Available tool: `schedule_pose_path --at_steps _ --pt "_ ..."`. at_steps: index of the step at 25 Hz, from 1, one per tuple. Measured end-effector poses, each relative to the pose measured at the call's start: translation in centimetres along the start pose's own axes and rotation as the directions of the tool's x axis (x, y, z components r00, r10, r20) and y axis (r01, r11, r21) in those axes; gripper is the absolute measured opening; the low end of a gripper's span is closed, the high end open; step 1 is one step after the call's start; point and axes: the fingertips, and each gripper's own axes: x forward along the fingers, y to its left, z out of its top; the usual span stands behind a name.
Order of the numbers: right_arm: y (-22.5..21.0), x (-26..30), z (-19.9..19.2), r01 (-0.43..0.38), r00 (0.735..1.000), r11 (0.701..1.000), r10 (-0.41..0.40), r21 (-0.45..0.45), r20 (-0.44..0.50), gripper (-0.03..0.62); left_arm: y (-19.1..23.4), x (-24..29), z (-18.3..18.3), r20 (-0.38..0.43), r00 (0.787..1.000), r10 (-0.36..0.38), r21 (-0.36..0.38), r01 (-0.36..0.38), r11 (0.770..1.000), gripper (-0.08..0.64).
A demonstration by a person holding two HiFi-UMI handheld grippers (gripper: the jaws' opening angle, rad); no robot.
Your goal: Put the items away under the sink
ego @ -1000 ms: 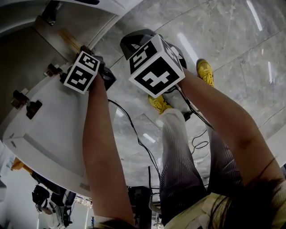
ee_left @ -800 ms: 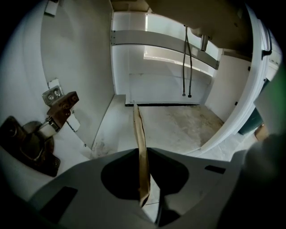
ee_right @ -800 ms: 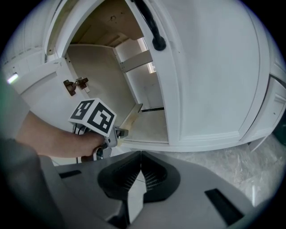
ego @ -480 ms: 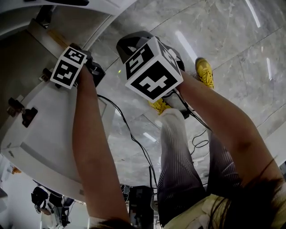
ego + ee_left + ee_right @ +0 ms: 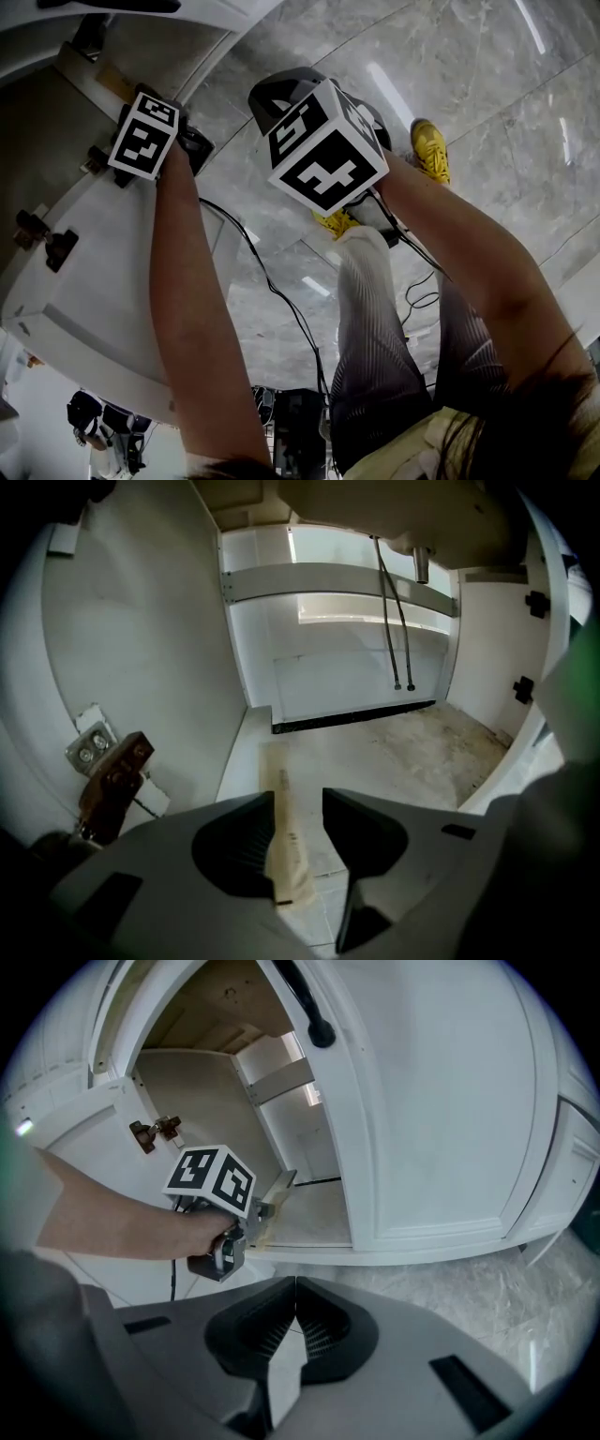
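Cupboard space under a sink, seen along the left gripper (image 5: 298, 803). Its two dark jaws are spread and have just been opening. Between them runs a long, thin, tan strip (image 5: 285, 844), flat like a wooden stick or a paper sleeve. It lies lengthwise on the cupboard floor (image 5: 412, 747), near the left wall, pointing toward the back. The right jaw is clear of the strip. The left jaw's edge overlaps it in this view, and contact there cannot be judged. The floor is pale and stained. Two thin hoses (image 5: 394, 621) hang down from the underside of the basin (image 5: 422, 517) at the top. On the left, the white inner face of the open door (image 5: 141, 639) carries a metal hinge (image 5: 103, 766).

The right gripper (image 5: 295, 1288) is held back outside the cupboard, its jaws pressed together with nothing between them. Its view shows the person's left hand (image 5: 187, 1232) at the cupboard's front edge and the tan strip just beyond the left gripper's tips. To the right is a closed white door (image 5: 431, 1110) with a dark handle (image 5: 314, 1016).

From the head view, both bare forearms reach down over a grey marble floor (image 5: 487, 84). Striped trousers (image 5: 375, 347) and yellow shoes (image 5: 429, 150) show below them. A black cable (image 5: 281, 300) trails across the floor.
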Motion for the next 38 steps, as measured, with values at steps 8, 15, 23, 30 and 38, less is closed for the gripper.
schedule_pose_path --at_steps 8,15,23,30,38 --pt "0.5 -1.1 0.3 -0.002 1.000 1.000 0.002 -0.003 -0.003 0.025 0.0 -2.0 -1.8 -0.058 0.998 -0.028 -0.066 0.024 0.998 0.163" --pt "0.2 -3.5 0.4 0.016 1.000 0.999 -0.016 0.047 0.003 0.025 -1.7 -5.1 -2.4 -0.086 0.994 -0.072 0.021 0.074 0.997 0.100" --pt "0.3 -6.9 1.1 0.018 1.000 1.000 -0.018 0.021 -0.017 0.025 -2.9 -9.3 -3.0 -0.117 0.991 -0.070 -0.007 0.070 0.998 0.083" --pt "-0.3 -9.9 2.4 0.027 0.999 1.000 -0.027 0.003 -0.021 0.025 -4.3 -12.6 -2.6 -0.128 0.988 -0.083 -0.081 0.073 0.994 0.075" --pt "0.5 -13.1 3.6 0.025 0.999 1.000 -0.025 0.004 -0.031 0.025 -4.5 -17.0 -2.8 -0.154 0.982 -0.108 -0.131 0.088 0.988 0.069"
